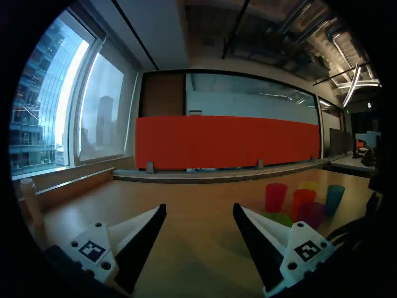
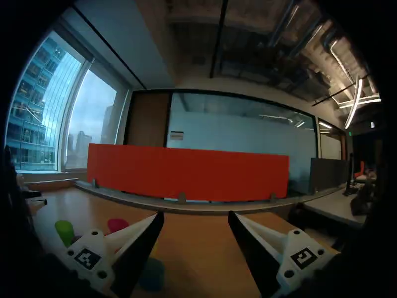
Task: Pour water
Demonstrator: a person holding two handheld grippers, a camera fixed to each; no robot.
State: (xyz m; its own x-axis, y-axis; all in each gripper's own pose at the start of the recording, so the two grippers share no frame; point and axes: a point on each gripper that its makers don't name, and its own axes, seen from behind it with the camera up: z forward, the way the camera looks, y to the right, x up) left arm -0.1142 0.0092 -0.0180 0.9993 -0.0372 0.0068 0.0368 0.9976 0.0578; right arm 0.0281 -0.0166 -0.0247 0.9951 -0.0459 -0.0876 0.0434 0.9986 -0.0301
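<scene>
Far left in the left gripper view, tall windows (image 1: 74,99) look out on glass towers. A pale, narrow upright object (image 1: 27,196) stands by the wooden sill, too blurred to identify.

Moving in, the left gripper (image 1: 198,206) hangs over the light wooden table (image 1: 198,248). Its white fingers are spread wide with nothing between them, just bare tabletop in the gap. Behind it, a long orange-red divider panel (image 1: 228,141) runs along the table's far edge.

Off to the right sits the cluster of plastic cups, packed close on the table:
- A red cup (image 1: 276,196) stands at the left of the group.
- A green cup (image 1: 279,218) sits low in front of it, just past the right finger.
- An orange cup (image 1: 302,198) has a yellow cup (image 1: 307,185) behind it and a purple cup (image 1: 312,213) in front.
- A teal cup (image 1: 335,197) closes the right end.

Whether any of them holds water, I cannot tell.

Over to the right gripper view. At the left is the green cup (image 2: 64,232), with a pink cup (image 2: 117,225) peeking over the left finger. A blue cup (image 2: 151,273) sits low, partly hidden behind that same finger.

The right gripper (image 2: 194,214) is spread wide too, gripping nothing, and the cups lie left of its gap. The divider panel (image 2: 188,174) stretches across behind. Farther right is a grey neighbouring desk (image 2: 332,206) with a dark screen (image 2: 325,181).
</scene>
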